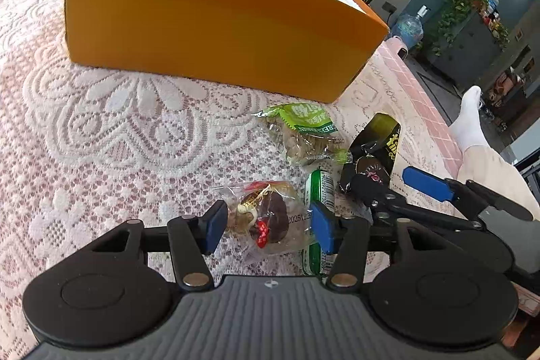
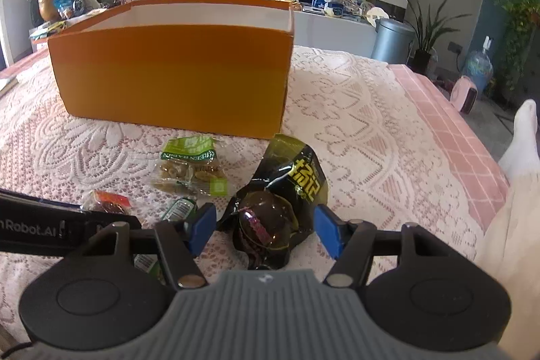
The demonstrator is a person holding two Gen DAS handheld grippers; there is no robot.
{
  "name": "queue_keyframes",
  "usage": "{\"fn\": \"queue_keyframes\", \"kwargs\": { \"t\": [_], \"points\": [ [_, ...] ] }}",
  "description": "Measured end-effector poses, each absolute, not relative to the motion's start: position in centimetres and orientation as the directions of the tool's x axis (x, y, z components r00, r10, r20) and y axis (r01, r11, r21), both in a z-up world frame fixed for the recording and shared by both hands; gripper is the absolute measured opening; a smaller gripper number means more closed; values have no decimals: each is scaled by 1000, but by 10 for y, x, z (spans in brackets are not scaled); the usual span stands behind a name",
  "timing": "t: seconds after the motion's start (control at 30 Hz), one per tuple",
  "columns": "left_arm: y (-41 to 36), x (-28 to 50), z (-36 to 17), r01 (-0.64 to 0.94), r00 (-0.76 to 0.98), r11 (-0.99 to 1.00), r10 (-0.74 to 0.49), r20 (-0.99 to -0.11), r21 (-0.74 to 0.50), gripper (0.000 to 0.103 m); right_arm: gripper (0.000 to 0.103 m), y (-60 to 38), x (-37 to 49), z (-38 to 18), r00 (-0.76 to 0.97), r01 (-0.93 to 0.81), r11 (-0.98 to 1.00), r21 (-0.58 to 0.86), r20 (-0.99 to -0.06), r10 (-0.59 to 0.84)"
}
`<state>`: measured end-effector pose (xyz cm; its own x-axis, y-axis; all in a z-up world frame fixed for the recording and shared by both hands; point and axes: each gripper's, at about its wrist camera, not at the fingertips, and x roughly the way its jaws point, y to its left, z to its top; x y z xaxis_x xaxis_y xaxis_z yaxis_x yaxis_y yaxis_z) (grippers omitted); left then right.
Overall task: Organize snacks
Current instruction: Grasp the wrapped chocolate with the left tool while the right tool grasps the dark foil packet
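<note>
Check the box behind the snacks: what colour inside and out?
The box is orange outside, white inside; the right wrist view shows it best.

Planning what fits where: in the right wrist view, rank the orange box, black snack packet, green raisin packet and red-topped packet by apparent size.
1. orange box, largest despite being farthest.
2. black snack packet, though nearness inflates it.
3. green raisin packet.
4. red-topped packet, partly hidden by the left gripper's arm, so uncertain.

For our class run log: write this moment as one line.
left gripper: open around clear-wrapped brown snack | right gripper: open around black foil packet | orange cardboard box: behind
</note>
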<state>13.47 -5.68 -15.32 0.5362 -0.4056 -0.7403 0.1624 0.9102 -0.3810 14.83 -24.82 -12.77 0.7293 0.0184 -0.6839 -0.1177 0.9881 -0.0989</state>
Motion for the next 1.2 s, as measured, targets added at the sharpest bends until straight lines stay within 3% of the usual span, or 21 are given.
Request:
{"fn": "queue_keyframes", "kwargs": {
  "t": [0.37, 0.97, 1.2],
  "points": [
    [-66, 138, -157, 231, 551, 925, -379, -743, -300, 59, 57, -243, 160, -143, 707, -124, 983, -136, -707, -9],
    [-63, 137, -154, 220, 570, 929, -369, -734, -297, 51, 42, -234, 154, -143, 725, -129, 974, -185, -688, -35],
    [-61, 130, -145, 216, 597, 938, -348, -723, -272, 50, 42, -239, 153, -137, 729, -108, 980, -165, -684, -34]
  ]
}}
